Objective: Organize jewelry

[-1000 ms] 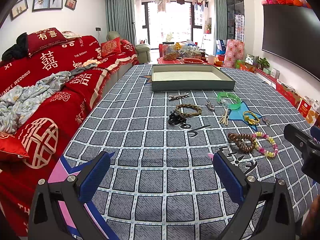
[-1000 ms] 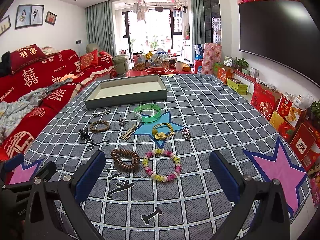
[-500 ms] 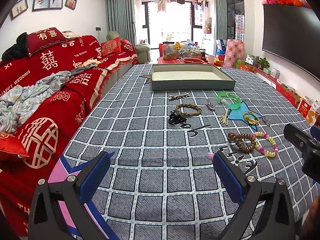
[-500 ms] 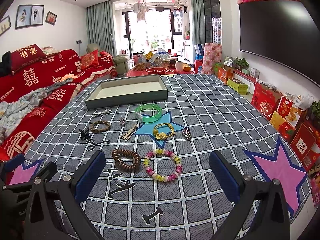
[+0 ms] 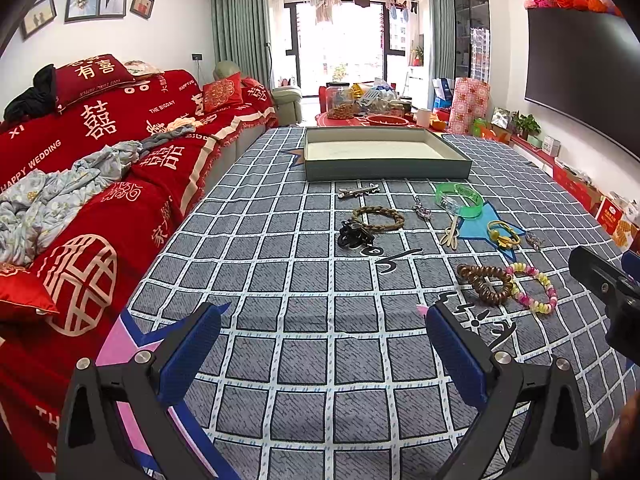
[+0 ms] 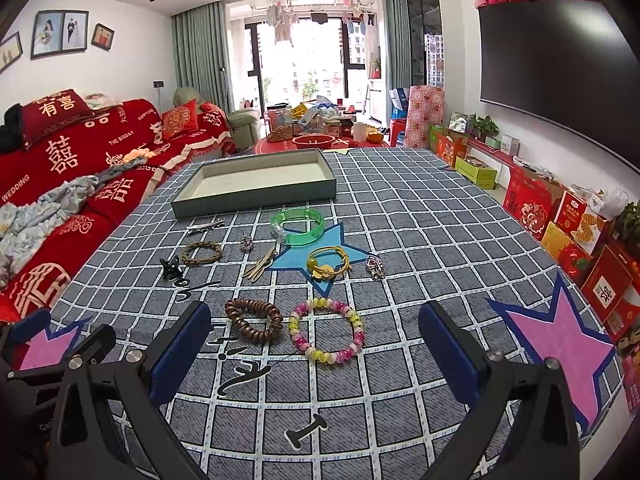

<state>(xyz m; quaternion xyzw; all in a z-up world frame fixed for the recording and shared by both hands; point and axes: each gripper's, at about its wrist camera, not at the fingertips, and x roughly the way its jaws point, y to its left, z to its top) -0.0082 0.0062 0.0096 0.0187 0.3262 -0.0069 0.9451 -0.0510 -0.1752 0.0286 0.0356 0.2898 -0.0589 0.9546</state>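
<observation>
The big table (image 6: 440,216) with the grey checked cloth held all the jewelry, and nothing had been put away yet, so the job looked like it was only at the start. The grey tray (image 6: 256,196) sat at the far end of the table, and its pale inside looked bare, with no jewelry in it. The right claw (image 6: 314,344) was wide open and held nothing, and it hung low over the near part of the table. The left claw (image 5: 324,344) was wide open too, held nothing, and hung over bare cloth, well apart from the jewelry. Between the tray and the claws lay the pieces: a green bangle (image 6: 297,226) nearest the tray, then a pink and yellow bead bracelet (image 6: 327,330) just in front of the right claw, with a brown bead bracelet (image 6: 253,321) just beside it on the left. A braided ring (image 6: 201,253), a yellow cord bracelet (image 6: 327,263), a black hair clip (image 6: 171,269), a silver hair clip (image 6: 205,226) and a small silver charm (image 6: 375,267) lay in the middle. I think the best first move was for the right claw to go down over one side of the pink and yellow bracelet and pinch only its rim. It should take care not to catch the brown one, because they lay so close. The beads were round and might roll or slip, so a slow, gentle squeeze seemed wise
</observation>
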